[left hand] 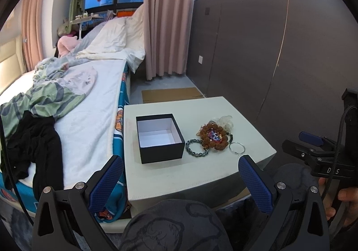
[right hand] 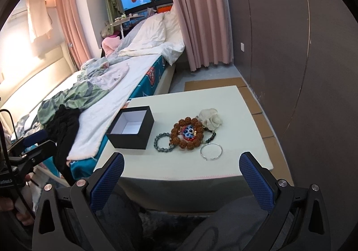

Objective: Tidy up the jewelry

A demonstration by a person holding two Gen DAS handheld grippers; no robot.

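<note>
An open black box (left hand: 160,138) (right hand: 131,127) with a white inside stands empty on a pale low table (left hand: 192,175) (right hand: 246,116). To its right lies a jewelry pile: a brown bead bracelet (left hand: 212,135) (right hand: 188,132) around a blue and red piece, a grey-green bead bracelet (left hand: 194,147) (right hand: 161,143), a silver bangle (left hand: 236,147) (right hand: 211,151), dark beads and a cream fabric flower (left hand: 226,121) (right hand: 210,119). My left gripper (left hand: 181,169) is open and empty before the table's near edge. My right gripper (right hand: 182,167) is open and empty, likewise near the front edge.
A bed (left hand: 89,103) (right hand: 107,98) with rumpled clothes and white bedding runs along the table's left side. A dark panelled wall (left hand: 279,49) (right hand: 302,60) stands to the right. Flat cardboard (left hand: 172,94) (right hand: 214,83) lies on the floor behind the table. Pink curtains (left hand: 165,18) hang at the back.
</note>
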